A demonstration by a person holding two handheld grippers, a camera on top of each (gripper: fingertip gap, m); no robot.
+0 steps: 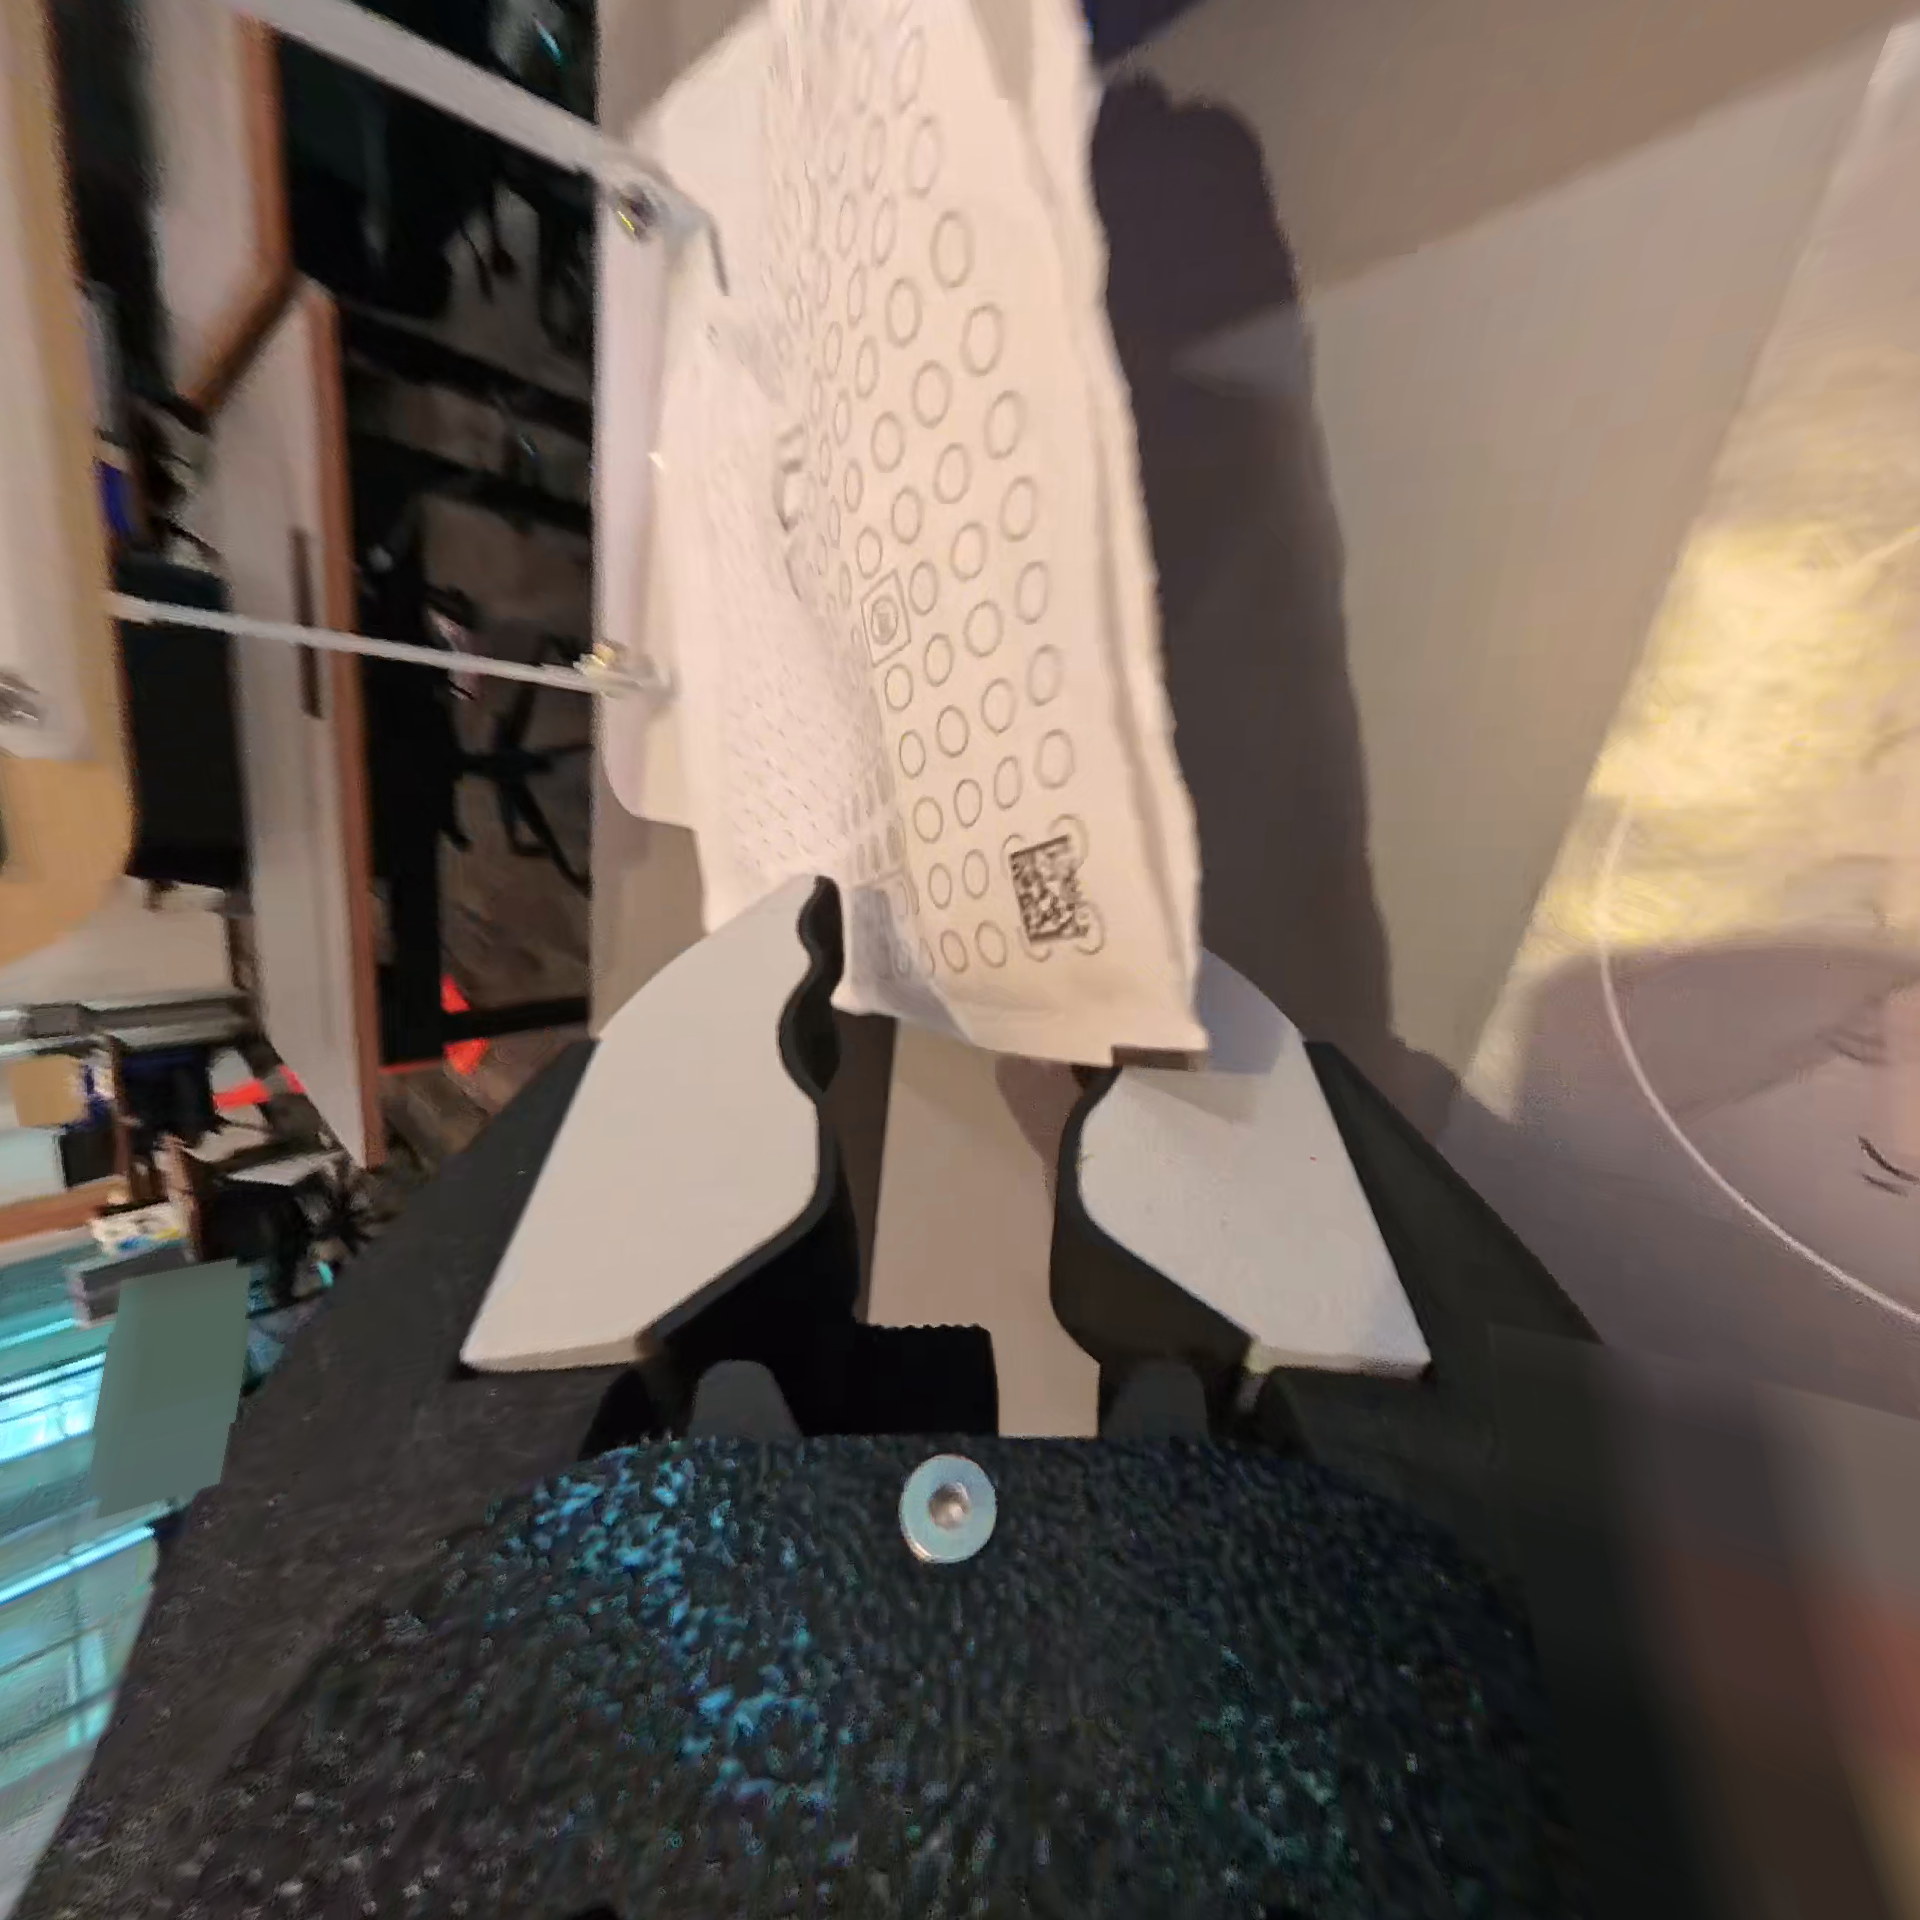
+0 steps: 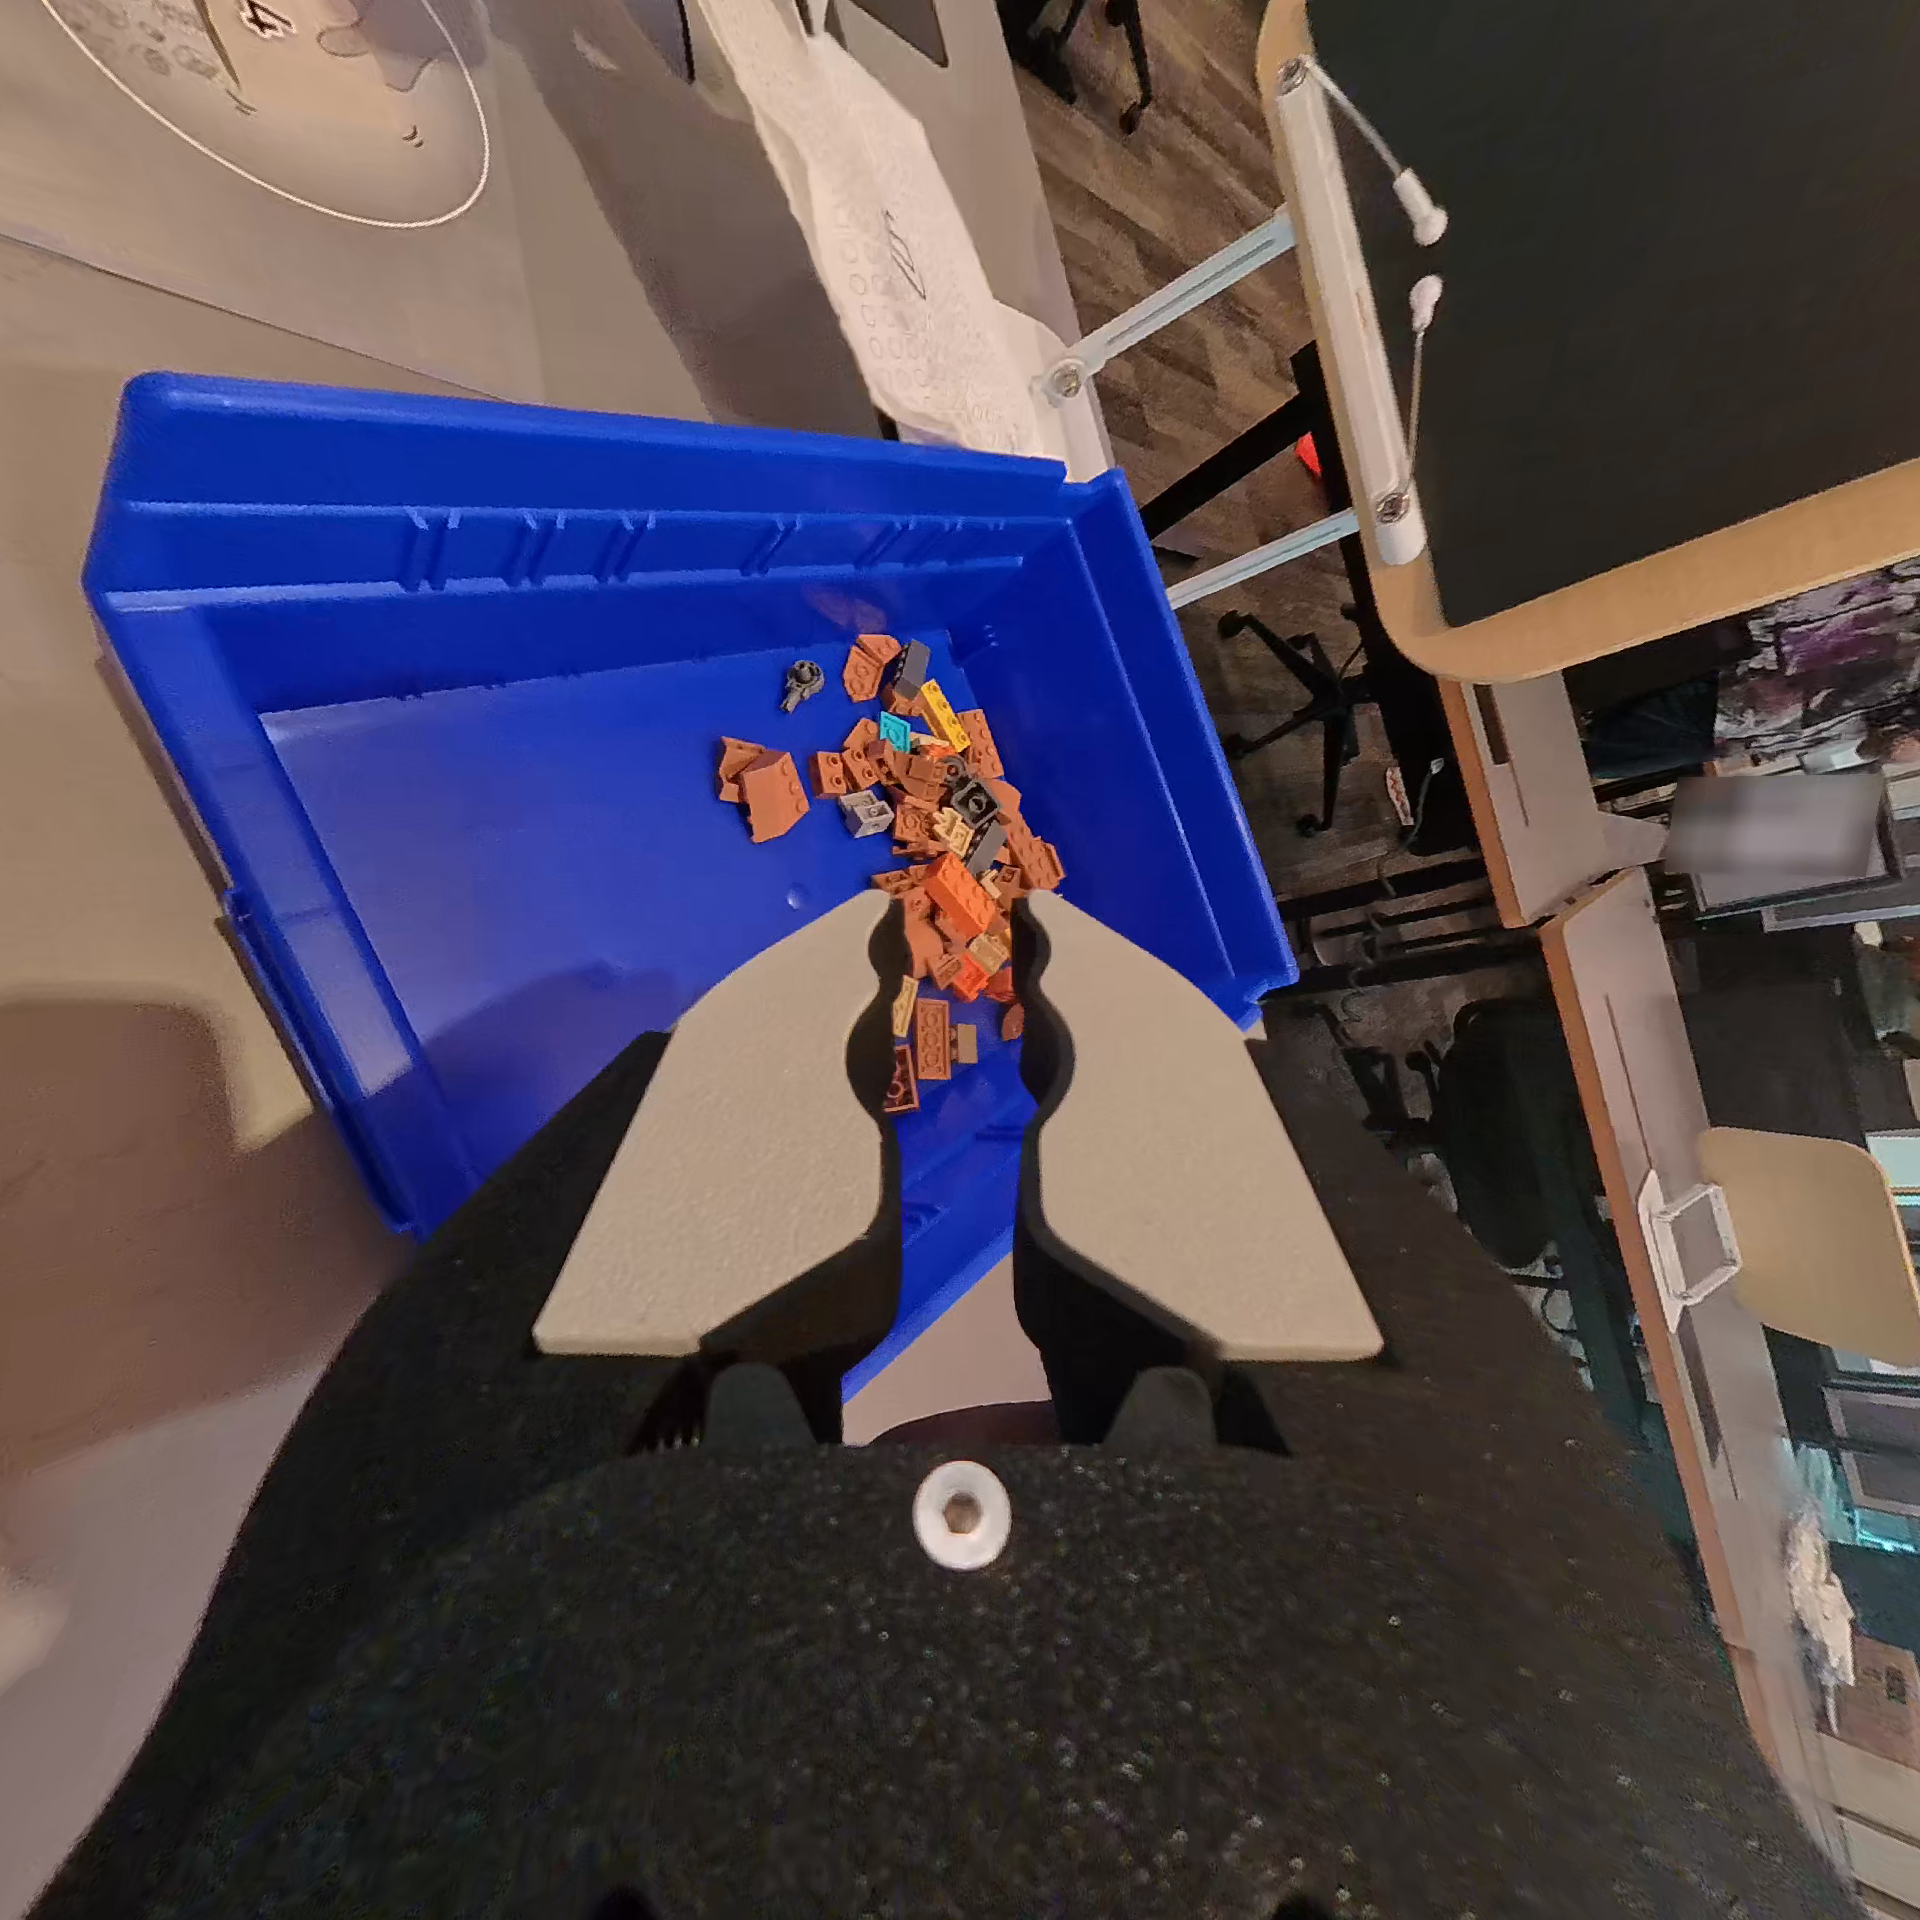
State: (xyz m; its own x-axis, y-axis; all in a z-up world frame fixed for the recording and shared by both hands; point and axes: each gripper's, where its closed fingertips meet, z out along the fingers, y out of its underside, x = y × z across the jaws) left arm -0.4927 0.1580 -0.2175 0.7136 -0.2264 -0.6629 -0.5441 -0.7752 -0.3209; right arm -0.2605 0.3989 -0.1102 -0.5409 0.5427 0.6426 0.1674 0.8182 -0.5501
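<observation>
A blue plastic bin (image 2: 582, 665) is sitting on a pale grey table (image 2: 125, 727), seen from above through the right wrist view. Inside the bin, a heap of small toy bricks (image 2: 925, 821) is lying bunched against one side wall, mostly reddish-brown and orange, with a yellow, a turquoise, a light grey and a few black and tan pieces mixed in. A small dark grey part (image 2: 802, 684) is lying a little apart from the heap on the bin floor. The rest of the bin floor is showing bare blue.

The right gripper (image 2: 954, 914) is hanging over the near end of the heap, its two fingers parted by a narrow gap and gripping nothing; the bricks are showing through the gap, below the tips.

The left gripper (image 1: 997, 997) is standing with its fingers wide apart. A white paper bag (image 1: 935, 540), printed with rows of small circles and a square code mark, is hanging by the table's edge with its lower edge in front of the open fingers; the left pad is not pressing on it, and the right fingertip is hidden behind the paper. In the right wrist view the same bag (image 2: 894, 281) is showing beyond the bin's far wall
</observation>
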